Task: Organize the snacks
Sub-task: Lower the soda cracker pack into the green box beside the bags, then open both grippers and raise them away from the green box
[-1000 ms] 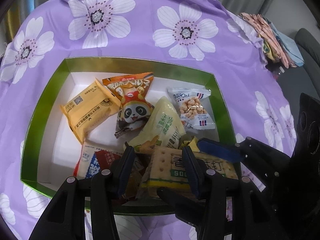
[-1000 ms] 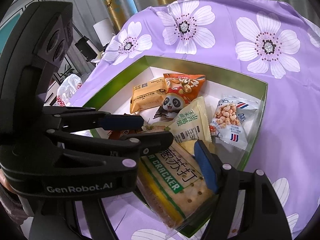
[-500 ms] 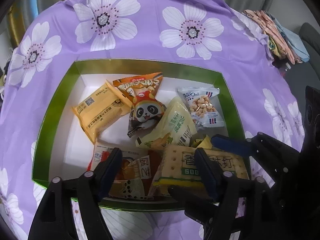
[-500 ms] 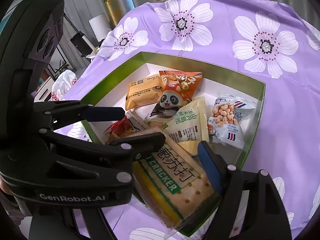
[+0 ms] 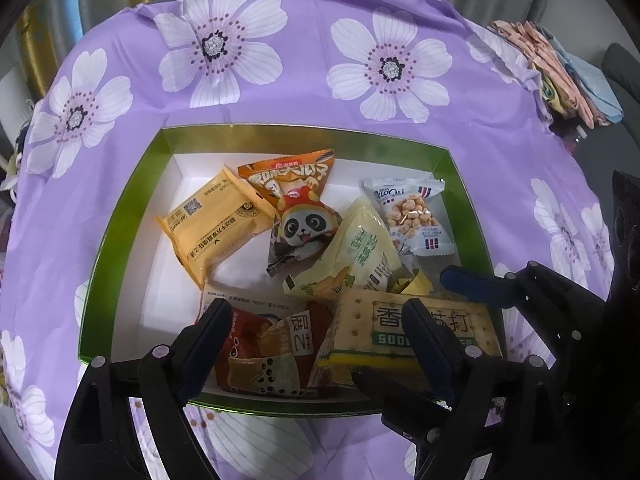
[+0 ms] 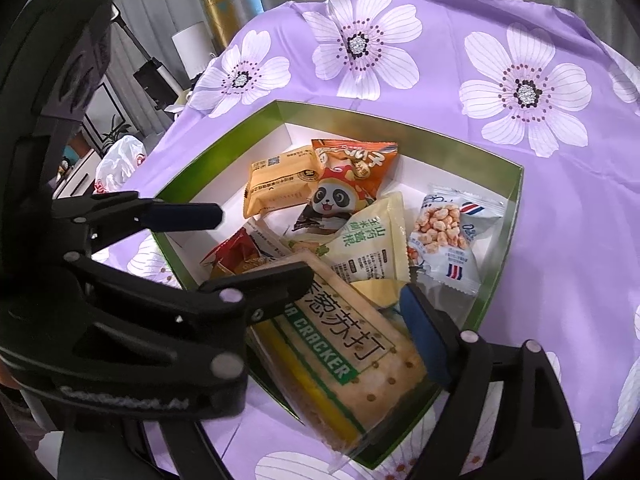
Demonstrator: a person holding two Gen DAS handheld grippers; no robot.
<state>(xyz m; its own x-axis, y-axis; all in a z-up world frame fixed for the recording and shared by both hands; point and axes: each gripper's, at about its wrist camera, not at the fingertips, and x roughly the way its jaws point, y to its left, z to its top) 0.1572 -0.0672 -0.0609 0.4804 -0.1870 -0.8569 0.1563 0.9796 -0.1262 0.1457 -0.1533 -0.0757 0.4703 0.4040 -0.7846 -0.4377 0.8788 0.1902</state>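
Observation:
A green box (image 5: 120, 240) with a white inside holds several snack packets: yellow (image 5: 216, 220), panda (image 5: 300, 216), pale green (image 5: 356, 252) and peanuts (image 5: 416, 216). My left gripper (image 5: 316, 336) hovers over the box's near edge with its jaws opening. A red-brown packet (image 5: 264, 352) lies loose between and below its fingers. My right gripper (image 6: 332, 320) straddles the soda cracker pack (image 6: 360, 360), which leans in the near right corner. Its jaws are opening too, and its blue pad (image 6: 424, 336) stands just beside the pack. The left gripper's body hides its other finger.
A purple cloth with white flowers (image 5: 400, 68) covers the table under the box. Folded fabrics (image 5: 560, 72) lie at the far right edge. Beyond the table's left side are a white plastic bag (image 6: 120, 160), furniture and curtains.
The left jaws spread from narrow to wide, and the red-brown packet now shows uncovered between them. The right jaws widened around the cracker pack. Neither hand shifted.

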